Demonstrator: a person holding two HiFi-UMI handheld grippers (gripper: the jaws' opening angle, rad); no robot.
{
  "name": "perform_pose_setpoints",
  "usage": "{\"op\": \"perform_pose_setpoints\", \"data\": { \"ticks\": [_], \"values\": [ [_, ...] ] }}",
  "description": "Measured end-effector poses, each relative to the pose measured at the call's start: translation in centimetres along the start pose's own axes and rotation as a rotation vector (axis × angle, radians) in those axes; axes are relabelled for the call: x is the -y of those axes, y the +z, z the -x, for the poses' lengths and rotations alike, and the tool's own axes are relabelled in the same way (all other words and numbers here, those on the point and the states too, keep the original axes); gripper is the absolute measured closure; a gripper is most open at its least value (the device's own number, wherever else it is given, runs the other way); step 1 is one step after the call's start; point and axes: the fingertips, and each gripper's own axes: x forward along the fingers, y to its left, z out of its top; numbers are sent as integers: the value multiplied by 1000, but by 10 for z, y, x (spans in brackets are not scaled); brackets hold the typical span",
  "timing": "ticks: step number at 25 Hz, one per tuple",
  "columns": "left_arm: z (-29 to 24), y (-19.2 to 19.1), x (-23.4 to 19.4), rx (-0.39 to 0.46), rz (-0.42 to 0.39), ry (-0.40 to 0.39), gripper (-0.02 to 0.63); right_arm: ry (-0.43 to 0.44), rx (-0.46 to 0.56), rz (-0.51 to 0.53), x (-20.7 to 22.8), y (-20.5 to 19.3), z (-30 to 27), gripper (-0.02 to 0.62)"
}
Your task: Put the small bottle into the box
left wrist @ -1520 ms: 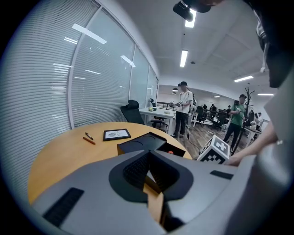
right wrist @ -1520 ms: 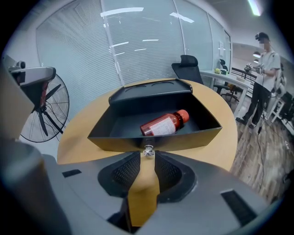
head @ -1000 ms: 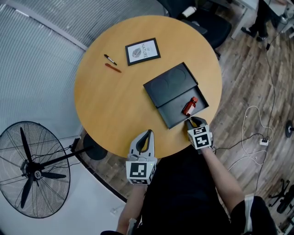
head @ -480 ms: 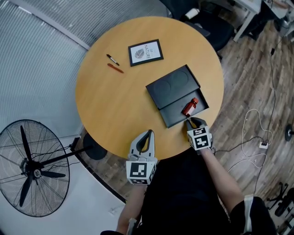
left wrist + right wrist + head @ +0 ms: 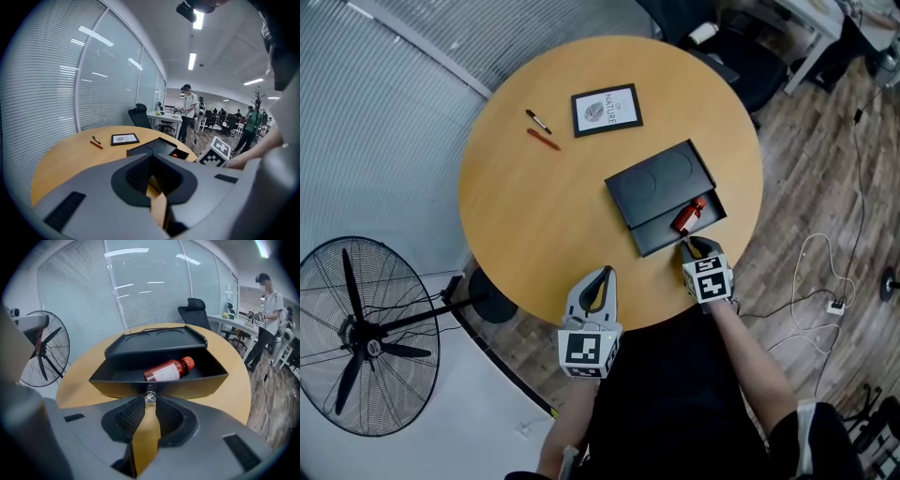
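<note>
The small red-brown bottle (image 5: 686,217) (image 5: 168,370) lies on its side in the open drawer (image 5: 199,384) of the black box (image 5: 661,178) (image 5: 154,341), red cap to the right. My right gripper (image 5: 687,242) (image 5: 150,401) is at the drawer's front, shut on the small metal knob (image 5: 150,398) there. At the table's near edge, well left of the box, my left gripper (image 5: 602,273) (image 5: 151,179) is shut and holds nothing. In the left gripper view the box (image 5: 157,149) shows ahead to the right.
A framed picture (image 5: 607,110), a black pen (image 5: 538,121) and a red pen (image 5: 543,140) lie at the far left of the round wooden table (image 5: 534,216). A standing fan (image 5: 356,342) is on the floor to the left. An office chair (image 5: 722,47) stands behind the table.
The drawer has slid partway back under the box's top with the bottle inside, my right gripper following at the knob. The left gripper has stayed put.
</note>
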Motion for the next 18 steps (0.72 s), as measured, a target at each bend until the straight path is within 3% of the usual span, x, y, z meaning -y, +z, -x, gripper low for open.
{"op": "perform_pose_setpoints", "data": {
  "ticks": [18],
  "values": [
    [-5, -1, -1, -28, 22, 43, 607, 46, 10, 45, 7, 35, -28, 514]
  ]
}}
